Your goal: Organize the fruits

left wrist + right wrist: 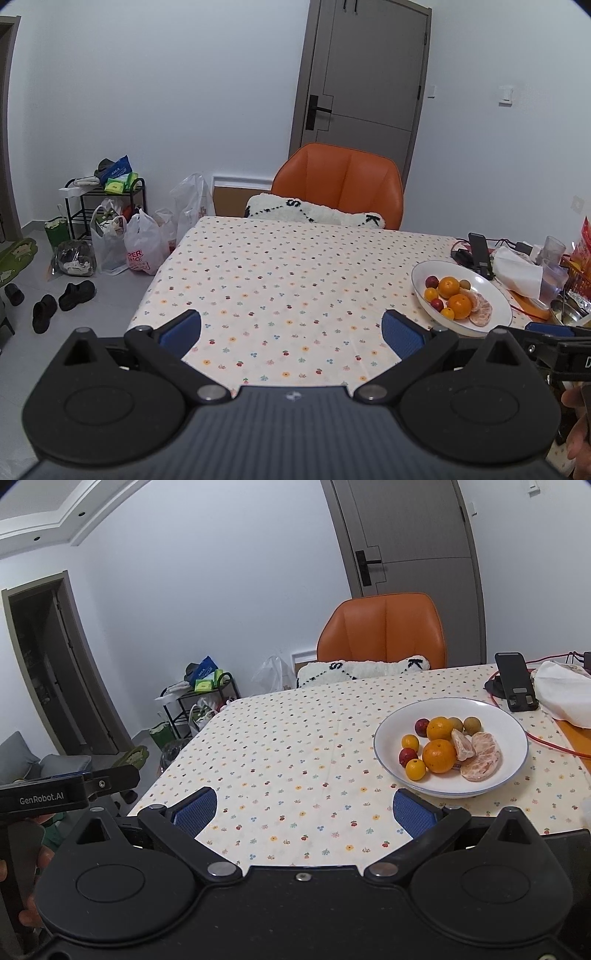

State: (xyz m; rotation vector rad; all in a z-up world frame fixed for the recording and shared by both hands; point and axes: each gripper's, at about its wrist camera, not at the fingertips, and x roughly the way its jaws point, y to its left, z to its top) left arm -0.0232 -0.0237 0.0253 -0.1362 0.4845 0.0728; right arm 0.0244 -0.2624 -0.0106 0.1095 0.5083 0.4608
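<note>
Nearest me, my left gripper (291,330) and right gripper (304,810) are hovering with jaws spread, holding nothing. Beyond, every fruit is sitting together in the white bowl (391,753) — just gathered or awaiting sorting, I'm unable to judge — on the dotted tablecloth (288,746).

A lived-in home dining room. A table (280,760) under a flower-print cloth carries a plate (391,723) of fruit near its right edge, with an orange chair (384,631) at the far edge. On the floor by the wall stand shopping bags (142,245), a rack (107,203) and slippers (75,295). A door (369,74) is behind.
</note>
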